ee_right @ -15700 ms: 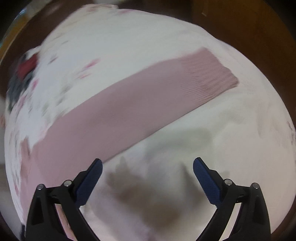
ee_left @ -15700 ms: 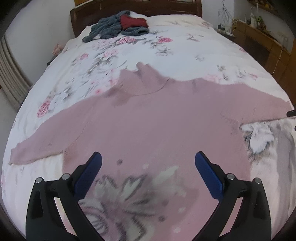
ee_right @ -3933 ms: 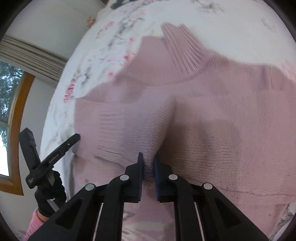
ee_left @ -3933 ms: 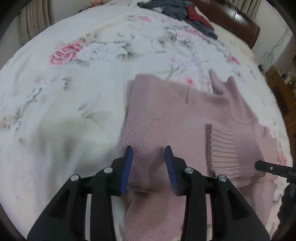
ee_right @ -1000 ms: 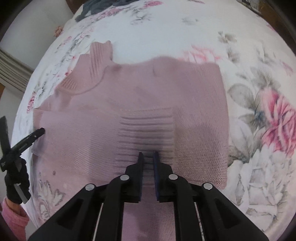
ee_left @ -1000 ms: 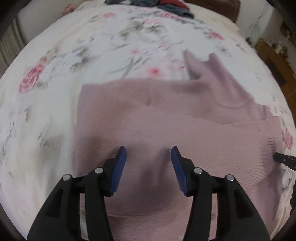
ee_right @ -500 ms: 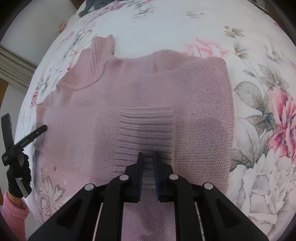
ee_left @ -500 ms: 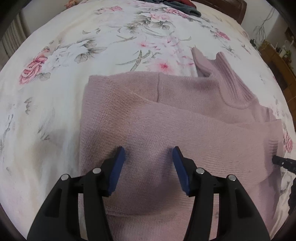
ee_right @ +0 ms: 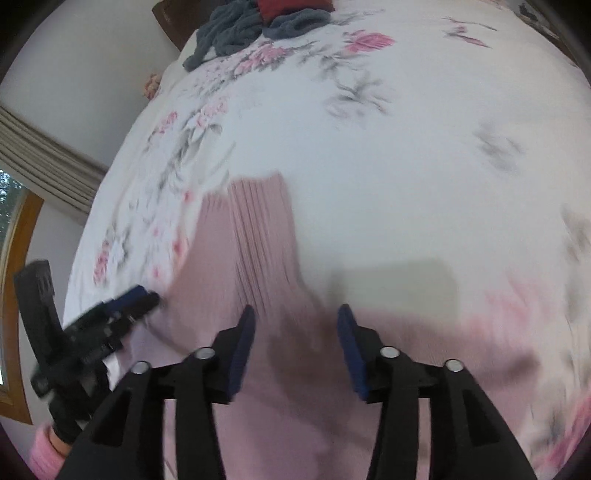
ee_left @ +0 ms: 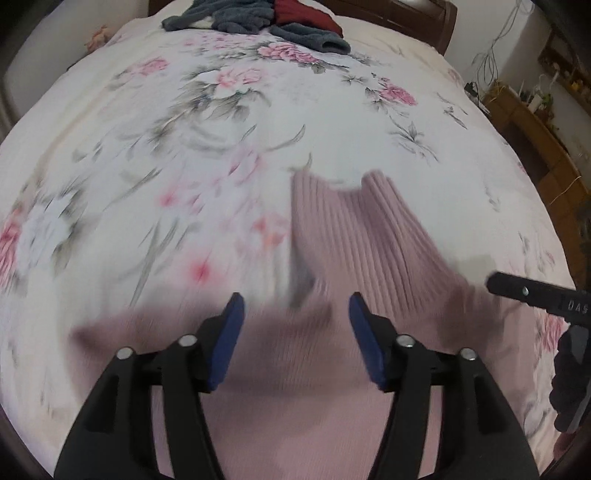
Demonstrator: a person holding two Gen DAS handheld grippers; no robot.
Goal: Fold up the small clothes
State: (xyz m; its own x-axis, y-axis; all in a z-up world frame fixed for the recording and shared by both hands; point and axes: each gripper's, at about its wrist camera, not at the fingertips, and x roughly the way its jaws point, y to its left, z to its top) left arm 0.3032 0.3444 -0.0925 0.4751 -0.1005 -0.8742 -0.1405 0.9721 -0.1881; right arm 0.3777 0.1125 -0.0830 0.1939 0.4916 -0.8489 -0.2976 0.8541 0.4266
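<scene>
Left wrist view, wooden dresser (ee_left: 532,122) at right, right wrist view, curtained window (ee_right: 22,206), both tongs spread wide over pink sweater (ee_left: 295,387).

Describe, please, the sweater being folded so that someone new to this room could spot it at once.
Start from the bed with the floral bedspread, which fills the view. At its near end, just beyond the open left gripper and open right gripper, lies the pink sweater. Its ribbed turtleneck collar and pale pink colour distinguish it from the grey and red clothes pile by the headboard.
</scene>
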